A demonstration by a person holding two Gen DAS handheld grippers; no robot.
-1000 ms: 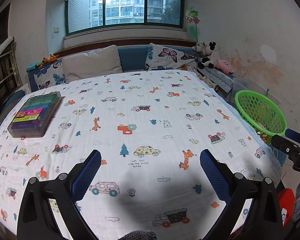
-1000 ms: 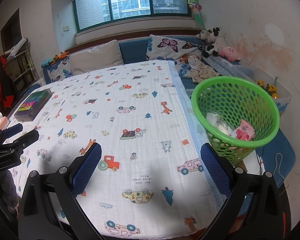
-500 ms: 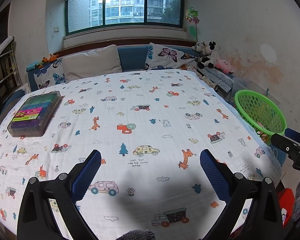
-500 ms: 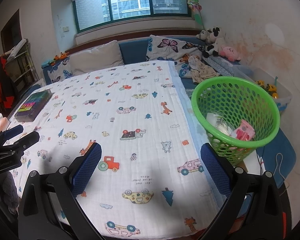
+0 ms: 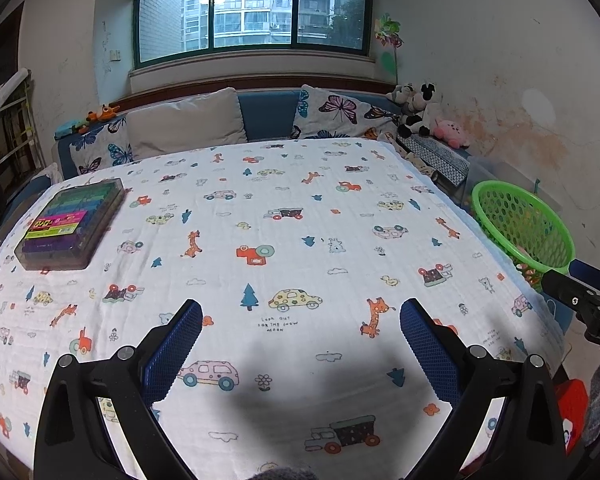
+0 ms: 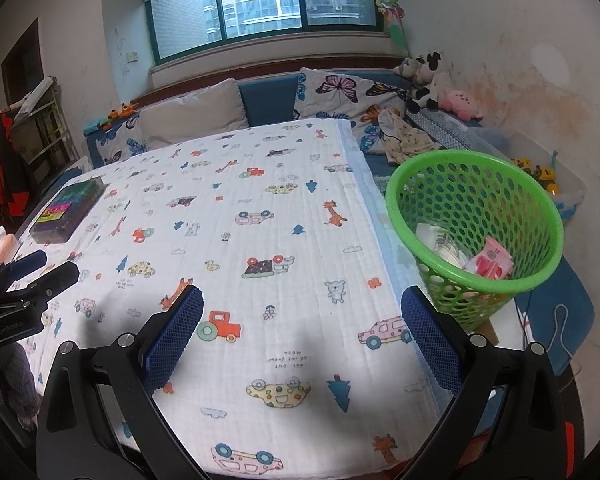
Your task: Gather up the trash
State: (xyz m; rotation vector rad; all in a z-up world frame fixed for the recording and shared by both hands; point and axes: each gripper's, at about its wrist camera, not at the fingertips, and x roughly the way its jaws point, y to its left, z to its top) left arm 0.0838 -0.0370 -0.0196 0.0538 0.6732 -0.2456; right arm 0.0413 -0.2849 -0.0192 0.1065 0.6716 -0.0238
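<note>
While both tongs [image 5: 300, 344] [image 6: 302, 340] stay spread and empty, nothing has shifted; the basket [image 6: 540, 216] holds trash.

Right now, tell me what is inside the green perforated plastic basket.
The green perforated plastic basket holds a pink and red wrapper and white crumpled packaging. Its wall and this trash hide whatever else lies at the bottom.

Cloth cover [image 5: 300, 208]: matt, quilted weave printed with cars and giraffes. Basket [image 6: 476, 184] at right: glossy green perforated plastic, in which paper and a pink wrapper [image 6: 490, 260] are seen. Box [image 5: 70, 224] at far left: clear, shiny plastic. Gripper pads [image 5: 172, 350]: blue textured rubber (on matt black plastic arms).
</note>
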